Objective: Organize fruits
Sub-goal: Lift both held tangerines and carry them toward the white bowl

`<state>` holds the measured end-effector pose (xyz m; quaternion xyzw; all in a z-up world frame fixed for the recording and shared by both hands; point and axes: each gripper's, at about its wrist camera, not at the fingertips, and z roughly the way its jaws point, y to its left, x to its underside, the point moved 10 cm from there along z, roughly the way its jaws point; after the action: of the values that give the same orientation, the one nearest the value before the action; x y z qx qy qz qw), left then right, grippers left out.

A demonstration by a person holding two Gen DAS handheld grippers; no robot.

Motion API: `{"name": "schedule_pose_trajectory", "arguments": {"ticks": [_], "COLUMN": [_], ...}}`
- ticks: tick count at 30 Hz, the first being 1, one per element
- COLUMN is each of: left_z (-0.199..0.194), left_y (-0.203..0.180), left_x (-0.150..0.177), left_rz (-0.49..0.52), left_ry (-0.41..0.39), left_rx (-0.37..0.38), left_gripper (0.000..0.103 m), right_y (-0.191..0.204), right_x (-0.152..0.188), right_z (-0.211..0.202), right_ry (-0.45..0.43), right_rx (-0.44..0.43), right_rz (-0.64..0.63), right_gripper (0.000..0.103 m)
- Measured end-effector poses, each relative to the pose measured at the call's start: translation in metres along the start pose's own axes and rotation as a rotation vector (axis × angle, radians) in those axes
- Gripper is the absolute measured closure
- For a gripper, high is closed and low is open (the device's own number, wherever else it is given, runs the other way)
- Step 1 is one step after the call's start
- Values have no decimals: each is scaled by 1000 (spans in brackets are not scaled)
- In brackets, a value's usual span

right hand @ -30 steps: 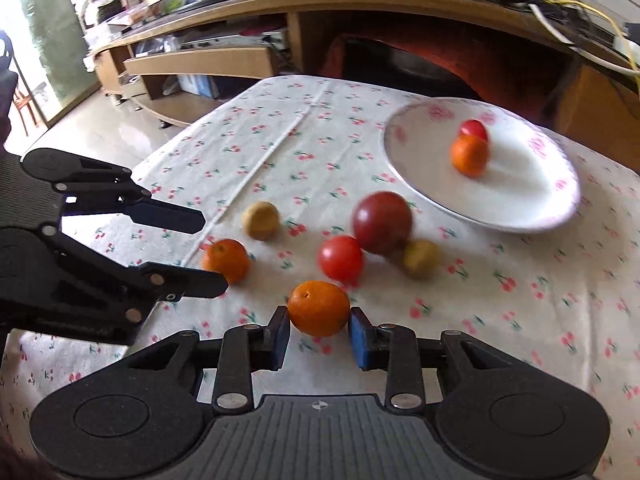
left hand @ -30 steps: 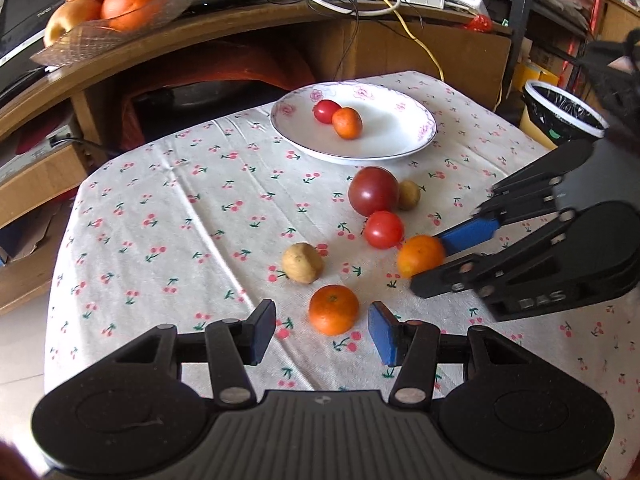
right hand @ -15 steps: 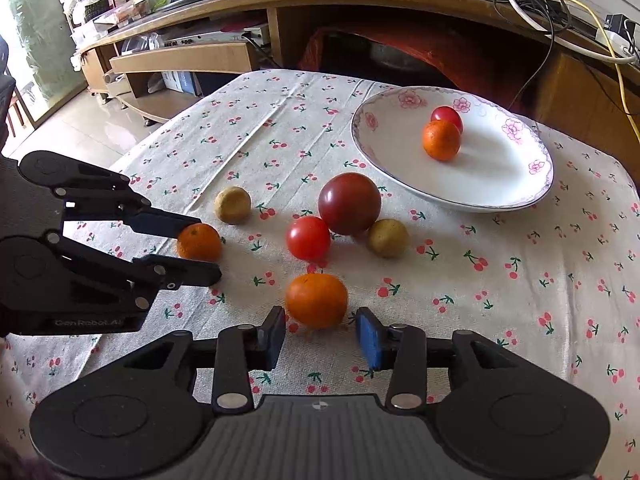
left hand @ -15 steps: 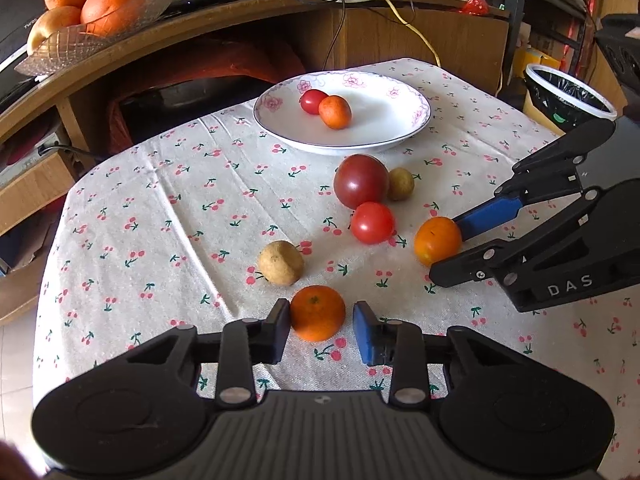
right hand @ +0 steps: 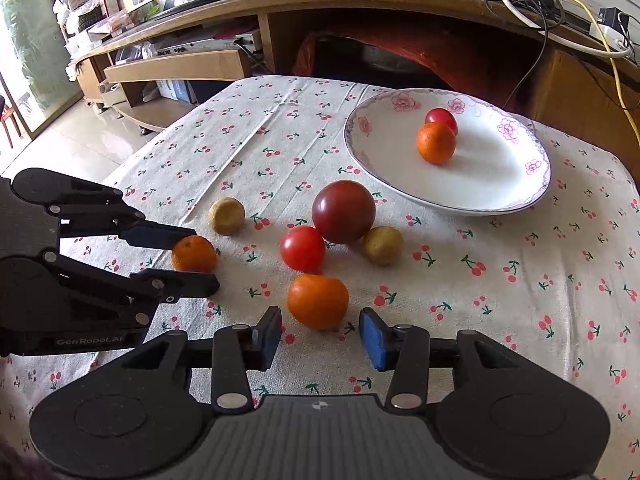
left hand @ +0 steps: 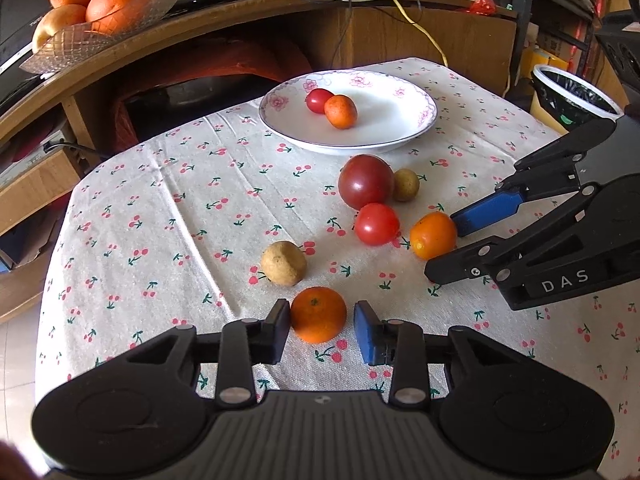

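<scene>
A tangerine (left hand: 318, 314) is bracketed by the left gripper (left hand: 322, 327), jaws parted, nothing gripped; another tangerine (right hand: 318, 300), nearer the plate (right hand: 516, 200), sits just ahead of the right gripper's (right hand: 320, 340) spread jaws. Closing, then carrying to the plate, is judged next.

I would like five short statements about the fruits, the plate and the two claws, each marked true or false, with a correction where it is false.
1. The white plate holds two fruits. True: a small red tomato and a small orange.
2. The left claw is shut tight on a potato. False: it is open, with a mandarin between its fingers.
3. The right claw is open. True; an orange tomato lies just ahead of it.
4. The big dark red tomato lies on the plate. False: it lies on the tablecloth.
5. The plate is plain white. False: pink flowers mark its rim.
</scene>
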<state>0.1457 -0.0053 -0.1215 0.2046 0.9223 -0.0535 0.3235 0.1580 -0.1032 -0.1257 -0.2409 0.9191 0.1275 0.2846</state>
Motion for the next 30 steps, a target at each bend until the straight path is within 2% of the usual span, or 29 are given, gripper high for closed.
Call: {"name": "schedule_pose_trajectory", "arguments": {"ticks": [2, 4, 7, 14, 19, 23, 25, 28, 30], "left_z": [0, 0, 1, -1, -6, -6, -5, -3, -1], "left_y": [0, -1, -2, 0, 0, -1, -3, -5, -6], "left_x": [0, -1, -4, -11, -26, -36, -38, -34, -30], "left_rz": [0, -3, 9, 5, -2, -1, -4, 4, 6], "left_ry": [-1, 3, 11, 5, -28, -41, -42, -31, -17], "left_rx": [-4, -10, -28, -38, -36, -38, -34, -30, -27], "left_gripper": [60, 61, 65, 65, 65, 65, 65, 65, 65], "right_y": [0, -1, 0, -4, -8, -12, -14, -16, -15], "right_x": [0, 0, -2, -8, -17, -18, -19, -18, -19], "right_z": [0, 1, 1, -7, -16, -14, -15, -9, -5], "right_ry": [1, 6, 3, -20, -47, -37, -48, -41, -40], "right_rx": [13, 21, 25, 27, 28, 23, 10, 36, 18], "right_rz": [-1, -1, 0, 15, 29, 45, 74, 54, 59], "right_gripper": [68, 80, 82, 84, 98, 97, 84, 70, 69]}}
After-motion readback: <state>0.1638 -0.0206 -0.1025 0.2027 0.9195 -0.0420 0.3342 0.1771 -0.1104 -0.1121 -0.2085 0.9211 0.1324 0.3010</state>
